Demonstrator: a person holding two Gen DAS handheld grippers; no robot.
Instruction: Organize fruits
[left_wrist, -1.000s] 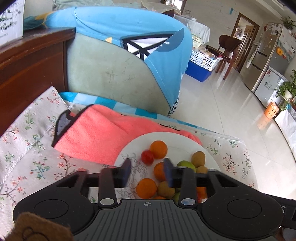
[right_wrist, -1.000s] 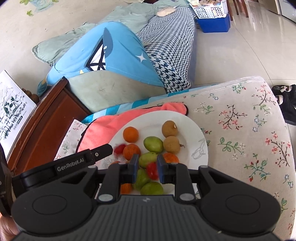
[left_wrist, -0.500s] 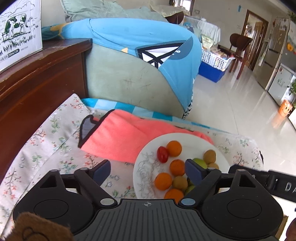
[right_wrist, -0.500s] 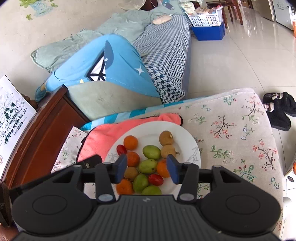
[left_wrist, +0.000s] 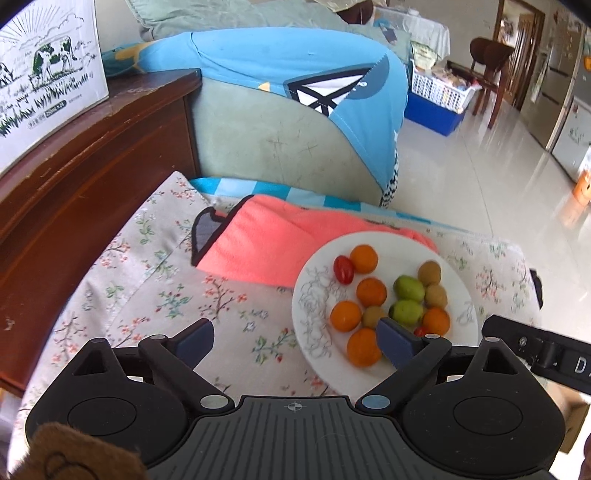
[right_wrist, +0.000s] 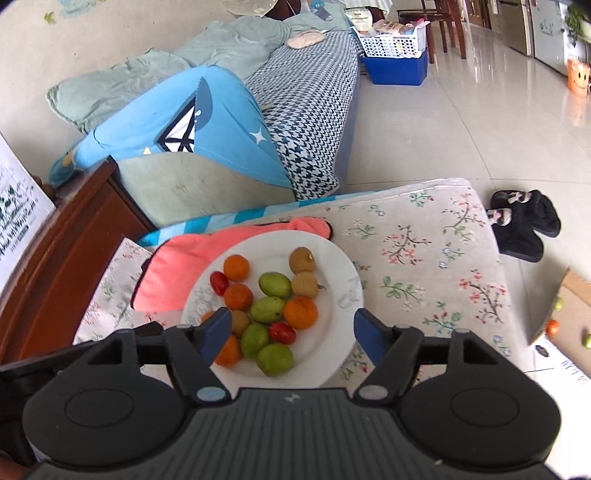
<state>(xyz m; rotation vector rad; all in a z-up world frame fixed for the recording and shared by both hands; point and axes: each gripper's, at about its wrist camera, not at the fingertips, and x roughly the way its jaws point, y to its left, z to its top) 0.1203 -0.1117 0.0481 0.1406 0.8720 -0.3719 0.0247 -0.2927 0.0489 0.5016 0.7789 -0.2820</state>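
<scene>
A white plate (right_wrist: 334, 260) sits on a floral cushion and holds several fruits: oranges (right_wrist: 236, 267), green fruits (right_wrist: 274, 284), brown longans (right_wrist: 302, 260) and red cherry tomatoes (right_wrist: 282, 332). The same plate shows in the left wrist view (left_wrist: 460, 295). My right gripper (right_wrist: 291, 334) is open wide and empty, above the plate's near edge. My left gripper (left_wrist: 295, 341) is open wide and empty, above the cushion just left of the plate, its right finger over the plate's near fruits.
A pink towel (left_wrist: 266, 243) lies under the plate's far left edge. A dark wooden cabinet (left_wrist: 74, 177) stands at the left. A sofa with a blue cloth (right_wrist: 207, 125) is behind. Black slippers (right_wrist: 524, 221) and a cardboard box (right_wrist: 569, 314) are on the floor at the right.
Both grippers opened from nearly shut to wide open and pulled back and up from the plate. A cherry tomato that sat between the right fingers now lies on the plate.
</scene>
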